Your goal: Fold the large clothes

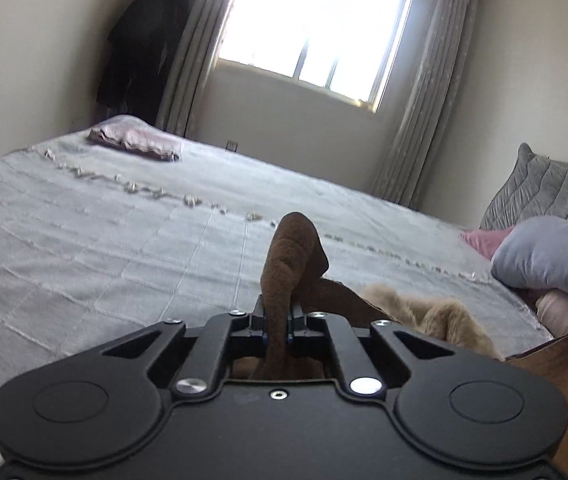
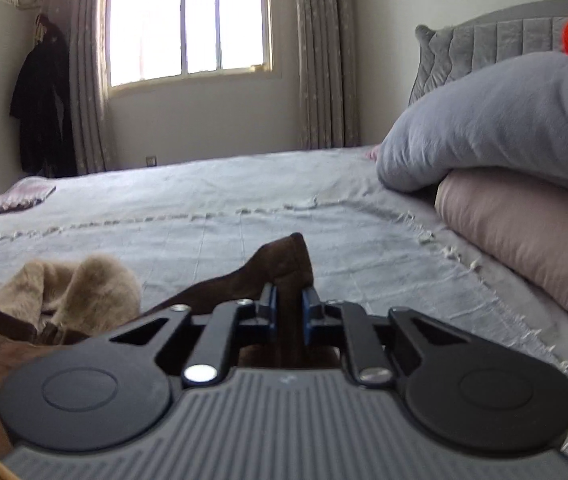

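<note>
A large brown garment [image 1: 292, 256] with a tan furry lining [image 1: 436, 316] lies on the grey bedspread [image 1: 103, 232]. My left gripper [image 1: 277, 316] is shut on a fold of the brown cloth, which sticks up between its fingers. My right gripper [image 2: 288, 312] is shut on another brown fold [image 2: 284, 260] of the same garment. The tan furry lining [image 2: 83, 284] shows to its left. Most of the garment is hidden under both grippers.
Stacked grey and pink pillows [image 2: 504, 152] lie at the right by the grey headboard [image 2: 484, 44]. A folded pinkish cloth [image 1: 135, 140] sits at the bed's far corner. Dark clothes [image 1: 139, 48] hang beside the curtained window [image 1: 308, 28].
</note>
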The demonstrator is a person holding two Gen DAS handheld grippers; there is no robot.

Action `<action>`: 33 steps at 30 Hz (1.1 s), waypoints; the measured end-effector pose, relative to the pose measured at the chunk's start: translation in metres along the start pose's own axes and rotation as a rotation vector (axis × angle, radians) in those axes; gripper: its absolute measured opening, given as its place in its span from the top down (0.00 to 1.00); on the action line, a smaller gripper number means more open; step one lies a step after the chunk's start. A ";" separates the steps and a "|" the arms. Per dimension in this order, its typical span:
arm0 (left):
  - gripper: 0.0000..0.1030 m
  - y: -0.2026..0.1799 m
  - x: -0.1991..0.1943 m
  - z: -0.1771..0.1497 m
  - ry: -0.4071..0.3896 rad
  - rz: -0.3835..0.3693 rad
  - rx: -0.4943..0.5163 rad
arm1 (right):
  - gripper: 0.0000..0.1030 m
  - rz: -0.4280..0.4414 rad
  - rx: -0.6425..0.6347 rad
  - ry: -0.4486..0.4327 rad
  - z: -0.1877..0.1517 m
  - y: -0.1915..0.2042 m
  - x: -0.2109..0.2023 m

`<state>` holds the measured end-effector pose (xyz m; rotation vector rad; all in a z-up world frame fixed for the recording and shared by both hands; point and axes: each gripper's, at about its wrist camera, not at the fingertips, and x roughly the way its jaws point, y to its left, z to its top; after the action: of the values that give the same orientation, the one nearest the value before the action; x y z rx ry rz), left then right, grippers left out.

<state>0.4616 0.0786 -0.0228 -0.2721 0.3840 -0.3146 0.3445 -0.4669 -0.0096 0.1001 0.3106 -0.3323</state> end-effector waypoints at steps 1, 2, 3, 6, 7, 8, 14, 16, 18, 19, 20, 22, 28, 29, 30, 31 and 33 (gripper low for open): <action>0.92 -0.003 0.000 0.004 -0.042 0.004 0.013 | 0.89 -0.013 -0.005 -0.034 0.005 0.001 0.000; 0.92 -0.004 0.001 0.007 -0.084 -0.001 0.019 | 0.89 -0.023 0.001 -0.072 0.010 0.002 0.000; 0.92 -0.005 0.003 0.010 -0.118 0.001 0.025 | 0.89 -0.029 0.011 -0.101 0.014 0.002 0.002; 0.92 -0.004 0.030 0.011 -0.153 0.045 0.051 | 0.89 -0.052 0.004 -0.122 0.022 0.008 0.024; 0.92 -0.003 0.045 0.008 -0.143 0.064 0.070 | 0.89 -0.063 -0.012 -0.113 0.021 0.012 0.036; 0.92 -0.003 0.059 0.004 -0.136 0.082 0.095 | 0.89 -0.074 -0.034 -0.102 0.017 0.016 0.050; 0.91 0.010 0.153 -0.041 -0.007 0.215 0.177 | 0.89 -0.119 -0.075 0.065 -0.030 0.031 0.144; 0.86 0.014 0.167 -0.038 0.033 0.223 0.173 | 0.89 -0.141 -0.119 0.176 -0.043 0.039 0.170; 0.83 0.026 0.176 -0.034 0.073 0.234 0.131 | 0.88 -0.157 -0.138 0.216 -0.043 0.041 0.179; 0.80 0.036 0.180 -0.032 0.104 0.232 0.075 | 0.87 -0.161 -0.129 0.241 -0.044 0.039 0.182; 0.75 0.045 0.181 -0.031 0.117 0.242 0.019 | 0.86 -0.167 -0.116 0.256 -0.045 0.037 0.182; 0.70 0.058 0.179 -0.027 0.147 0.294 -0.049 | 0.79 -0.183 -0.100 0.269 -0.043 0.032 0.176; 0.32 0.061 0.122 -0.014 0.265 0.316 -0.034 | 0.37 -0.141 0.095 0.286 -0.019 -0.021 0.114; 0.30 0.062 0.105 -0.014 0.279 0.281 -0.050 | 0.37 -0.106 0.128 0.296 -0.016 -0.029 0.099; 0.30 0.063 0.090 -0.013 0.288 0.252 -0.063 | 0.37 -0.079 0.150 0.297 -0.014 -0.036 0.083; 0.23 0.064 0.074 -0.014 0.297 0.224 -0.073 | 0.31 -0.057 0.157 0.294 -0.012 -0.042 0.067; 0.09 0.063 0.041 -0.018 0.324 0.169 -0.108 | 0.17 -0.013 0.172 0.289 -0.012 -0.052 0.031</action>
<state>0.5063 0.1181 -0.0719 -0.2927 0.7410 -0.1707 0.3521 -0.5234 -0.0328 0.3169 0.5690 -0.3573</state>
